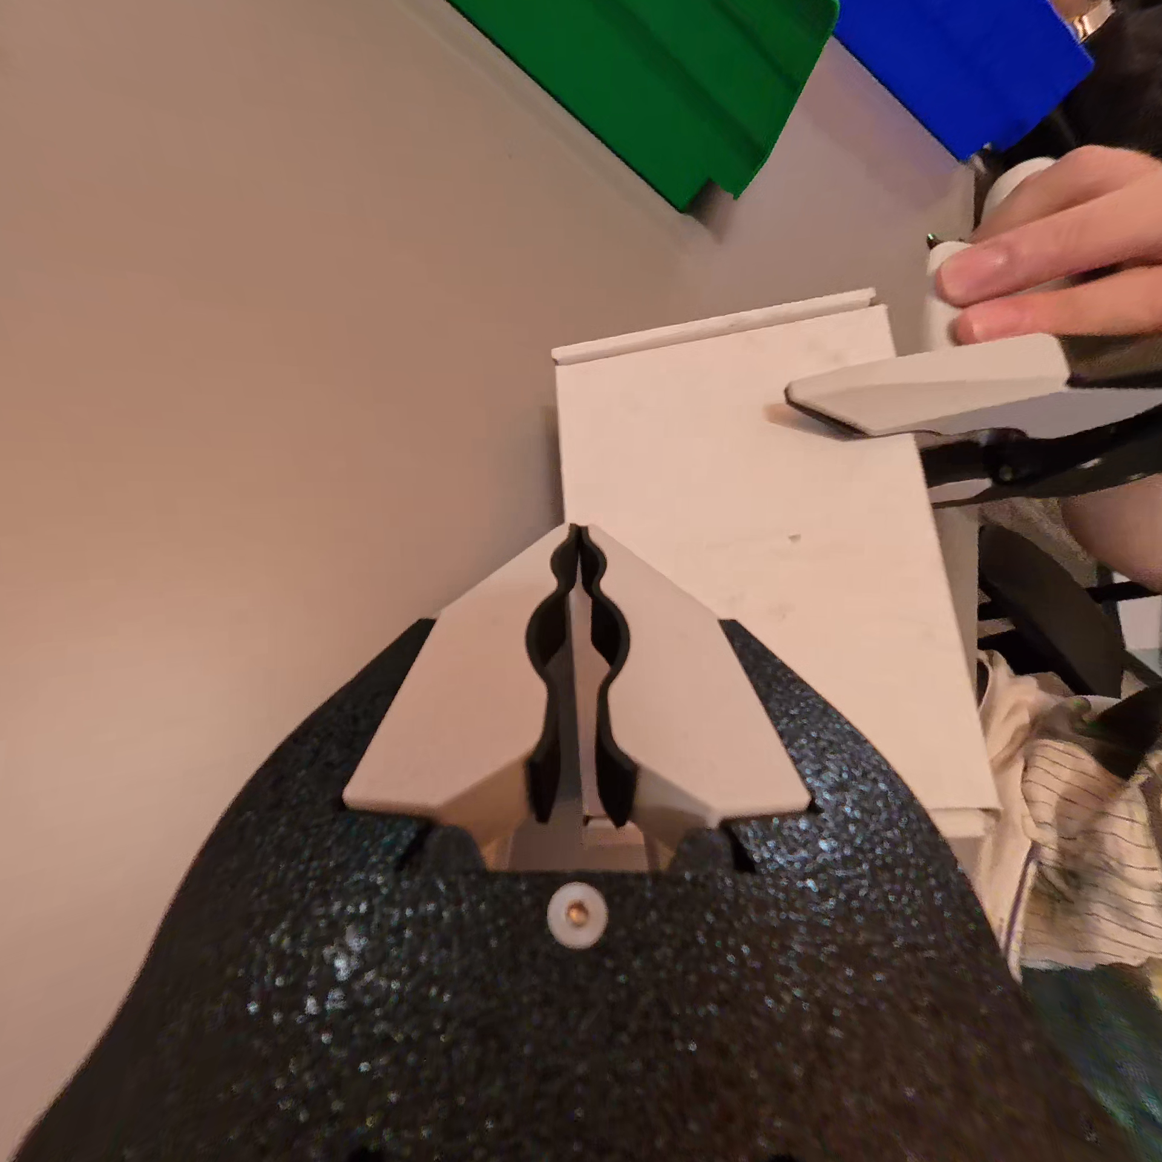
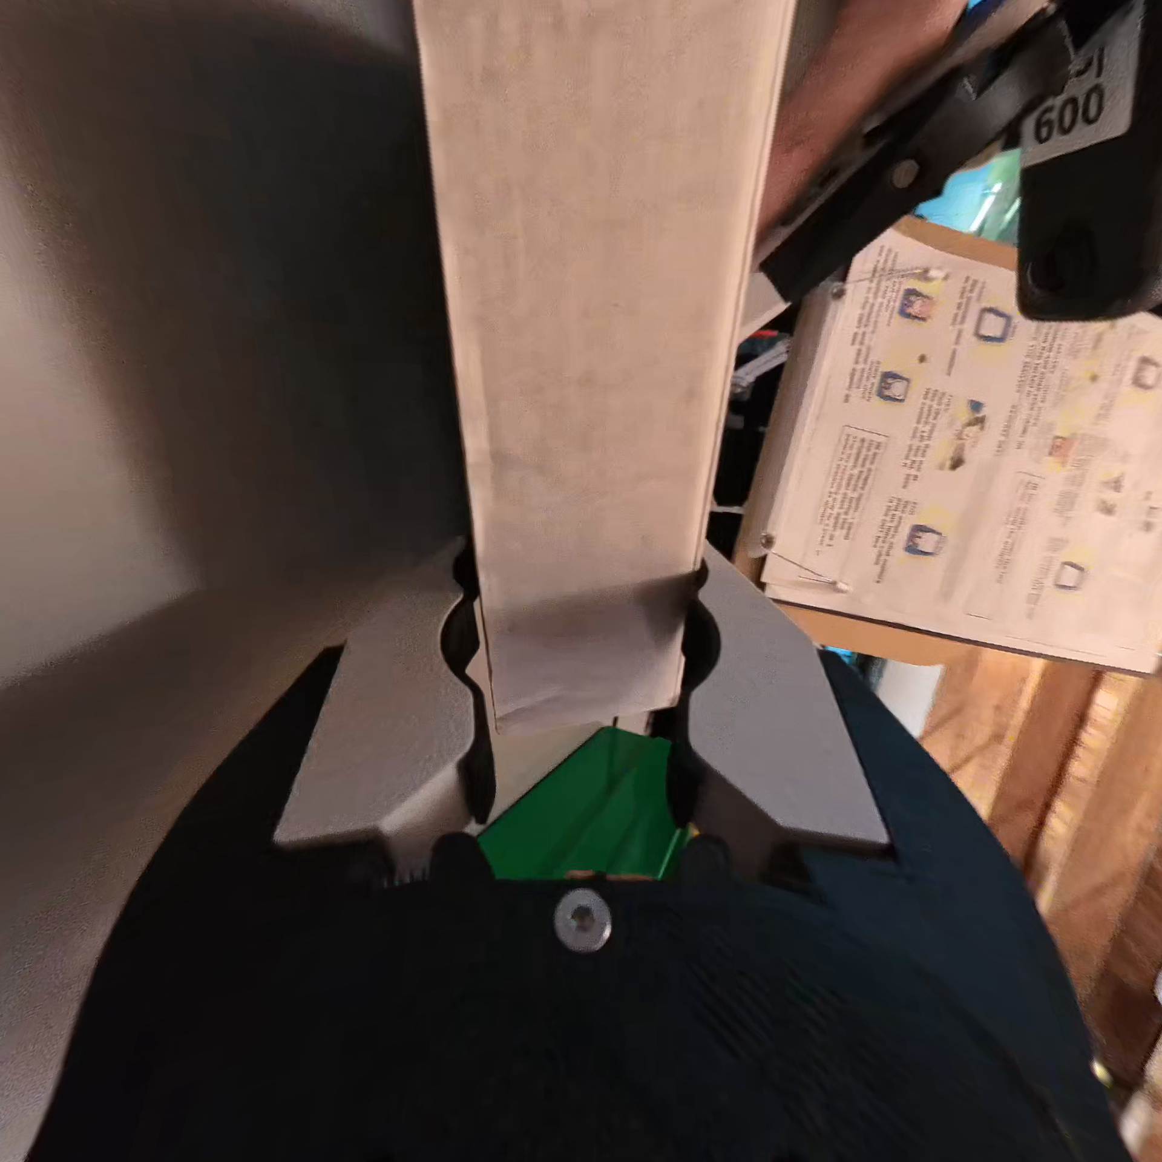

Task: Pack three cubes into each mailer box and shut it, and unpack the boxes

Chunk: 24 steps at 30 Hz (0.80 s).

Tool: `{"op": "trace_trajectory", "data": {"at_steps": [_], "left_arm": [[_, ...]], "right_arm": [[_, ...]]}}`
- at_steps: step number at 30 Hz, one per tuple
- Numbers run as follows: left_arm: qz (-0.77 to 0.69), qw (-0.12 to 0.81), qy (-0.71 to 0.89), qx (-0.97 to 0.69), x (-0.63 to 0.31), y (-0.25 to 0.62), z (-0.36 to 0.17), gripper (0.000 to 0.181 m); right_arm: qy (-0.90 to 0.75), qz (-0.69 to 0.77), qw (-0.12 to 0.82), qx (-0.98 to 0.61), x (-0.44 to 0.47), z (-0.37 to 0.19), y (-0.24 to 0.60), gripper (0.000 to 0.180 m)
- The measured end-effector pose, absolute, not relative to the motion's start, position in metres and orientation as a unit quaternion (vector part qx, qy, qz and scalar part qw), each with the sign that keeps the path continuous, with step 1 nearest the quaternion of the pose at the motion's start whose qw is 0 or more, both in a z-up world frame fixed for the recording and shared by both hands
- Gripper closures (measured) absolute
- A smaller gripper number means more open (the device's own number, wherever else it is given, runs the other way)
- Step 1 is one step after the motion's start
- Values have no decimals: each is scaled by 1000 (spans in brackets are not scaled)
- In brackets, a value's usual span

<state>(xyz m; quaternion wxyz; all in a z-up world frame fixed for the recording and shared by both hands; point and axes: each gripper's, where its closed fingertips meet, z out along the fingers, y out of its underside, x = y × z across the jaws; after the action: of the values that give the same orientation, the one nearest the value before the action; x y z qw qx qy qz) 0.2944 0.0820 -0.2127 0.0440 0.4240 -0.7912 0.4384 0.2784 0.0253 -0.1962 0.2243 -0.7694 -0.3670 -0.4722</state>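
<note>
pale table (image 1: 220, 377), green bin (image 1: 660, 82) far; left gripper (image 1: 577, 541) pinched together, empty; right gripper (image 2: 581, 569) clamping white mailer box (image 2: 597, 283).

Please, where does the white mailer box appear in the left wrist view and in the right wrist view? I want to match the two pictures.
Left wrist view: the white mailer box lies right of centre, beyond the shut left gripper; the right gripper reaches over it from the right.
Right wrist view: the box fills the upper centre, its near end between the right gripper's fingers.
Shared landmark: the green bin, top centre in the left wrist view, low between the fingers in the right.
</note>
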Motion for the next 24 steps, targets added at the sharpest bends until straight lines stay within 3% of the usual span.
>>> {"op": "trace_trajectory", "data": {"at_steps": [2, 7, 10, 13, 19, 21, 24], "left_arm": [[460, 9, -784, 415, 299, 88, -206, 181], [590, -134, -694, 391, 300, 112, -124, 179], [580, -211, -700, 360, 276, 120, -101, 162], [552, -274, -719, 322, 248, 120, -91, 160], [532, -311, -726, 304, 204, 117, -97, 157], [535, -305, -730, 296, 191, 115, -107, 147], [547, -274, -737, 288, 173, 112, -124, 118]], "right_arm": [[-360, -444, 231, -787, 273, -195, 25, 116], [-336, -383, 216, -833, 263, -190, 16, 116], [-315, -307, 224, -870, 248, -185, 12, 116], [-300, -221, 238, -897, 234, -176, 13, 116], [-271, -69, 190, -941, 216, -180, 15, 117], [-275, -49, 163, -946, 213, -186, 17, 117], [-280, -42, 138, -949, 212, -195, 20, 117]]}}
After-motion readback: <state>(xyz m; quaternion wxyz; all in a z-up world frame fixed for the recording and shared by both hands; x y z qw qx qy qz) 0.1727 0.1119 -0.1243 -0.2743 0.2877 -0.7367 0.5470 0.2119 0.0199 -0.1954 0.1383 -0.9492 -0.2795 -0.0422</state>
